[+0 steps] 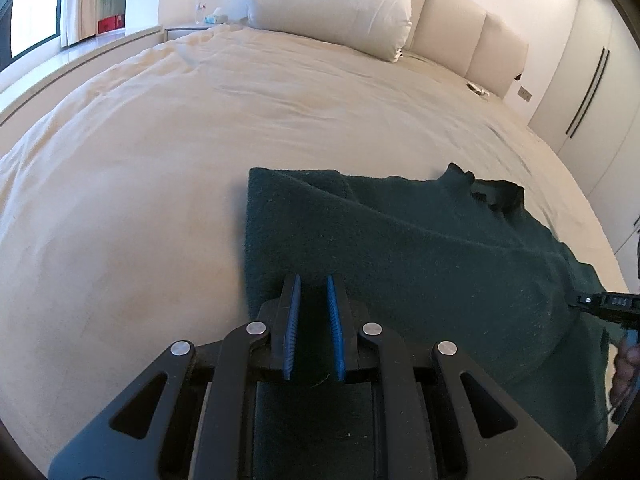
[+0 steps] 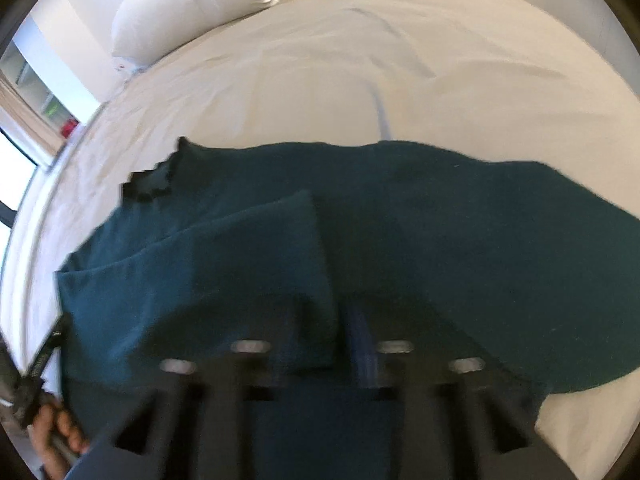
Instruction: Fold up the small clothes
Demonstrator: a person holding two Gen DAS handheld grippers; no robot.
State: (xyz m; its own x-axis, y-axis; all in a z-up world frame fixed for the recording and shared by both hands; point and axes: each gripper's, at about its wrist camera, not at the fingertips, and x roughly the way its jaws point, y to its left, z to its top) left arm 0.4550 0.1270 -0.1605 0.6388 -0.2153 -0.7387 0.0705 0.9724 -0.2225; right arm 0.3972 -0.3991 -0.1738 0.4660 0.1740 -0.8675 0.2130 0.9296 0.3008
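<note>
At the bottom of the left wrist view, the left gripper (image 1: 313, 286) is sitting low over the near edge of a dark green top (image 1: 400, 240). Its blue-padded fingers (image 1: 294, 320) are standing narrow with a dark gap between them, and green cloth is showing in that gap; whether the pads are pinching it cannot be told. At the right edge of the same view, part of the right gripper (image 1: 608, 304) is poking in over the cloth, with a hand (image 1: 626, 364) below it.

In the right wrist view the right gripper (image 2: 320, 332) is blurred at the bottom centre. Its fingers are reading as nearly closed, and a fold of the top (image 2: 400, 240) is running down between them; the blur is hiding whether they are gripping it. At the lower left, the other hand (image 2: 56, 436) is holding the left gripper's handle.

The top is lying on the bed (image 1: 160, 160), in the lower right of the left view. Its long axis is running across the frame, and its neck (image 1: 480, 188) is pointing away towards the headboard (image 1: 460, 36). One side is lying folded over the body.

Nothing is standing on the bedding beyond the top. Farther off, a pillow (image 1: 332, 0) is leaning against the headboard at the upper centre, a shelf (image 1: 110, 4) is showing at the upper left and a wardrobe (image 1: 592, 80) at the right.
</note>
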